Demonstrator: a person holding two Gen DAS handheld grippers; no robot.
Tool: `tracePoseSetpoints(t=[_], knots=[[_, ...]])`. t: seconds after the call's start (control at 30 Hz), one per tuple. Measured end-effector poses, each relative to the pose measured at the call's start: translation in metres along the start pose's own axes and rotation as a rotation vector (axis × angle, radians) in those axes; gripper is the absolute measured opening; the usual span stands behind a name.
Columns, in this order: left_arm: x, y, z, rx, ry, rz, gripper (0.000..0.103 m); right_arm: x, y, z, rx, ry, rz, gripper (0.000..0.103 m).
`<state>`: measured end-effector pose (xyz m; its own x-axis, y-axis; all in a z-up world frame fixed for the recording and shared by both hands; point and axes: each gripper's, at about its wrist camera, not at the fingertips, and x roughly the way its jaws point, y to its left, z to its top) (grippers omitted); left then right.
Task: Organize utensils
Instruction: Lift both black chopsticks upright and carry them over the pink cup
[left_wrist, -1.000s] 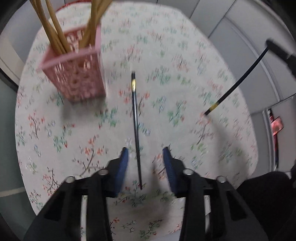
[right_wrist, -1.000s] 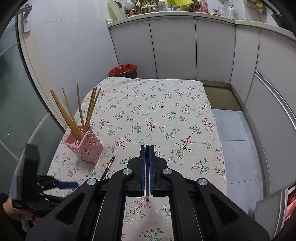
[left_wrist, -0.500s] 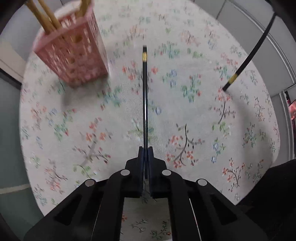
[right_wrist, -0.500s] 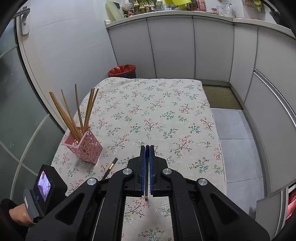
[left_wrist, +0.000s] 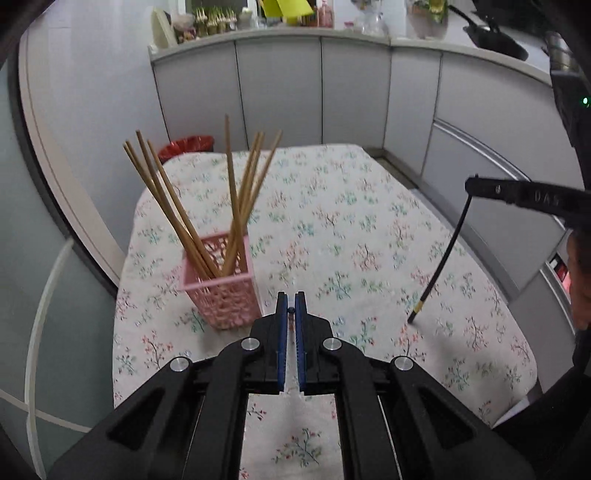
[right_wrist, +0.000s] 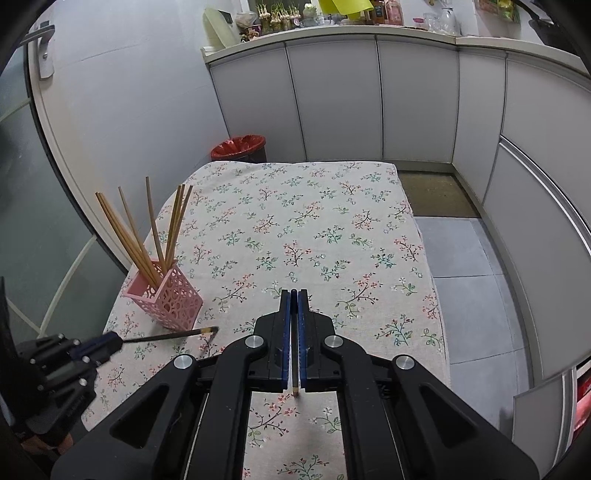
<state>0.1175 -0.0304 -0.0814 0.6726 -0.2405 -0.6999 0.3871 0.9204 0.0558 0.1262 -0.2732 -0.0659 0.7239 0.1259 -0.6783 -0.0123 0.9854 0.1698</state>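
Note:
A pink perforated holder (left_wrist: 221, 291) with several wooden chopsticks (left_wrist: 232, 206) stands at the table's left side; it also shows in the right wrist view (right_wrist: 166, 295). My left gripper (left_wrist: 291, 308) is shut on a black chopstick, seen end-on between its pads; the right wrist view shows that chopstick (right_wrist: 170, 335) held level above the cloth, just in front of the holder. My right gripper (right_wrist: 293, 295) is shut on a second black chopstick (left_wrist: 443, 254), which hangs tip down over the table's right part.
The table wears a floral cloth (right_wrist: 295, 229). A red bin (right_wrist: 240, 146) stands on the floor beyond the far edge. Grey cabinets (right_wrist: 369, 103) line the back and right. A glass door (right_wrist: 22, 206) is at the left.
My left gripper closed on the black chopstick that lay on the cloth, lifted it and tilted up from looking down at the table. My right gripper stayed almost still, holding its chopstick.

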Motion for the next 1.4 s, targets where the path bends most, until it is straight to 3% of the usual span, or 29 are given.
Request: tracePoseSetpoints(t=[0.2,0.43,0.7,1.2,1.4], knots=[[-0.01,0.015,0.004,-0.023,-0.083,0.018,0.004,0.001,0.0,0.0,0.001,0.001,-0.006,0.003],[-0.021,0.026,0.011,-0.066,-0.124,0.021,0.004,-0.003,0.002,0.003,0.007,-0.016,0.002,0.003],[-0.048,0.054,0.028,-0.169,-0.184,-0.005,0.004,-0.023,0.014,0.013,-0.006,-0.083,0.038,0.003],[-0.079,0.088,0.057,-0.285,-0.317,0.031,0.004,-0.042,0.057,0.048,0.011,-0.185,0.174,0.003],[-0.068,0.089,0.065,-0.28,-0.29,0.054,0.004,-0.042,0.079,0.06,0.019,-0.222,0.236,0.003]])
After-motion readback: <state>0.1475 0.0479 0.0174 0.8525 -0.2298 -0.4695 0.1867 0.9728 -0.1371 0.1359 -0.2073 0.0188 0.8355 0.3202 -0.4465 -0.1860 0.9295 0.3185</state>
